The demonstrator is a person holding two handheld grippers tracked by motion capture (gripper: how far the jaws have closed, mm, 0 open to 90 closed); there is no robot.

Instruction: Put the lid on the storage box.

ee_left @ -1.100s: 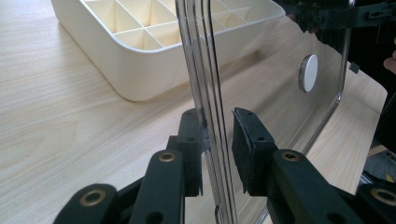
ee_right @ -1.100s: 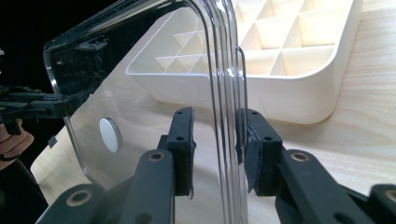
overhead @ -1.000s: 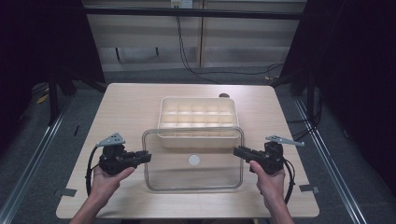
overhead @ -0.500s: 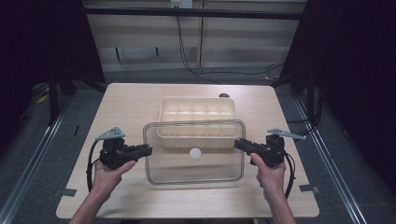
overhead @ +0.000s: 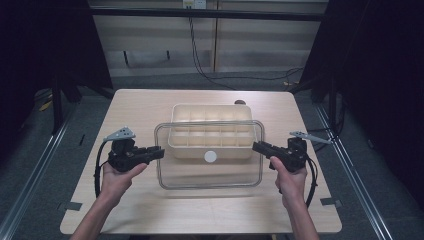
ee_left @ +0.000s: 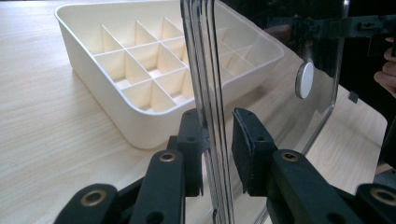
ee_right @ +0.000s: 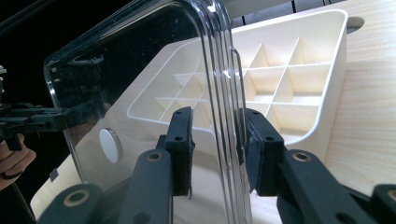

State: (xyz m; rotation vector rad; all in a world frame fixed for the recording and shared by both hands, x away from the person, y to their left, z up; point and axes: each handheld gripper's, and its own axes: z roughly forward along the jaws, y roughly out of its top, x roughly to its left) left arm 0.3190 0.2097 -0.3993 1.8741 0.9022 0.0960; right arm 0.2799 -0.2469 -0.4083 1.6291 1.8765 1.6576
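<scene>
Against the earlier high view, I note the clear rectangular plastic lid (overhead: pixel 210 155) has moved away from me and now overlaps the near half of the cream compartmented plastic tray (overhead: pixel 210 117). My left tool (overhead: pixel 156 152) clamps the lid's left edge; my right tool (overhead: pixel 260 147) clamps its right edge. Both hands reach in from the desk's (overhead: pixel 145 107) near edge, wrists level, tools pointing inward at each other. The lid is held off the desk, roughly flat, long axis left to right, white round knob (overhead: pixel 210 156) near its middle. The tray sits behind, long axis parallel.
</scene>
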